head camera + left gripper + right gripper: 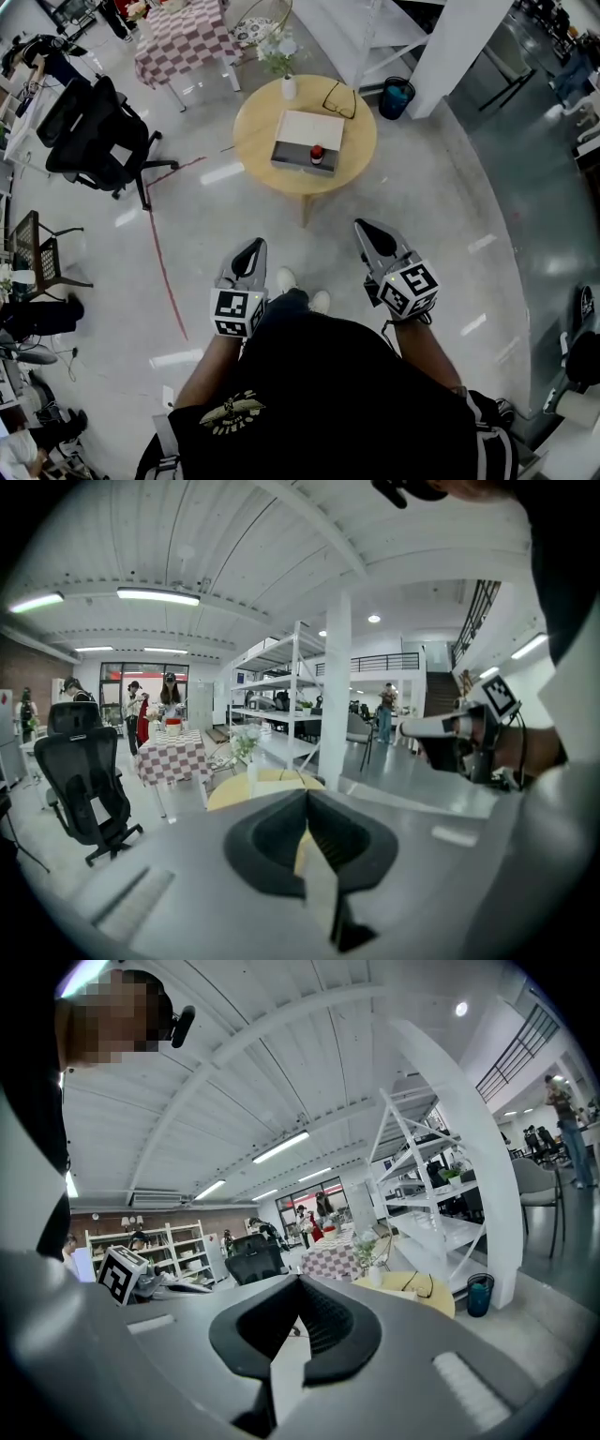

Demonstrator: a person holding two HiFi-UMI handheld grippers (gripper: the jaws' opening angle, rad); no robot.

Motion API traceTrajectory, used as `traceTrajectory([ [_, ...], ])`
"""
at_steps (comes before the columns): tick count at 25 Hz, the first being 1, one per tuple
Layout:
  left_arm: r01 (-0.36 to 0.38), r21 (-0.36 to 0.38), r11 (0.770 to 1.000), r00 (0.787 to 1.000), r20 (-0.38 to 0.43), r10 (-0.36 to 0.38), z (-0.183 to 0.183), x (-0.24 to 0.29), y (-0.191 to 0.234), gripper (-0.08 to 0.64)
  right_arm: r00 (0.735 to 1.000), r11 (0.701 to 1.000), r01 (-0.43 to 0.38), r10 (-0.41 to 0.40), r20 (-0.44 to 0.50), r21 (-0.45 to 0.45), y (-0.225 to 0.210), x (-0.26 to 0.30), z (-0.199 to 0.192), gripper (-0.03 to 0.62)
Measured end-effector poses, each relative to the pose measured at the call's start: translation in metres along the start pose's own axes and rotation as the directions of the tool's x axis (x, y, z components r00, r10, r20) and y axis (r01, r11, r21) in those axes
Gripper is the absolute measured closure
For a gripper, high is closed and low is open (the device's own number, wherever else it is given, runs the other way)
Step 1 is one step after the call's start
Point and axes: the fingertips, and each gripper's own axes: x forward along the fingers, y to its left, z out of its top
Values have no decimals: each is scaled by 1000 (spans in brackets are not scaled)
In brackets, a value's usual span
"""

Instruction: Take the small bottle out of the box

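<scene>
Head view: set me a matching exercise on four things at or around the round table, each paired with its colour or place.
Things:
1. bottle
2. glasses
3. bin
4. chair

Colour or place:
A. teal
B. far left of the view
C. red cap
D. on the table, beyond the box

Pairs: 1-C, 2-D, 3-A, 4-B

The round table (255,142) carries three things — box (307,133), vase (289,89), glasses (339,100)
</scene>
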Motion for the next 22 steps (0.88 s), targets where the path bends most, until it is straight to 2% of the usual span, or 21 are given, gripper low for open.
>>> traceTrajectory([
  [15,36,22,999,999,24,-37,1,5,-28,560,998,997,68,-68,-3,25,-18,-36,-15,584],
  [22,-17,-9,1000,1000,-11,17,-9,-1,-1,560,1000,1000,17,-17,-16,16,-7,-6,-10,584],
])
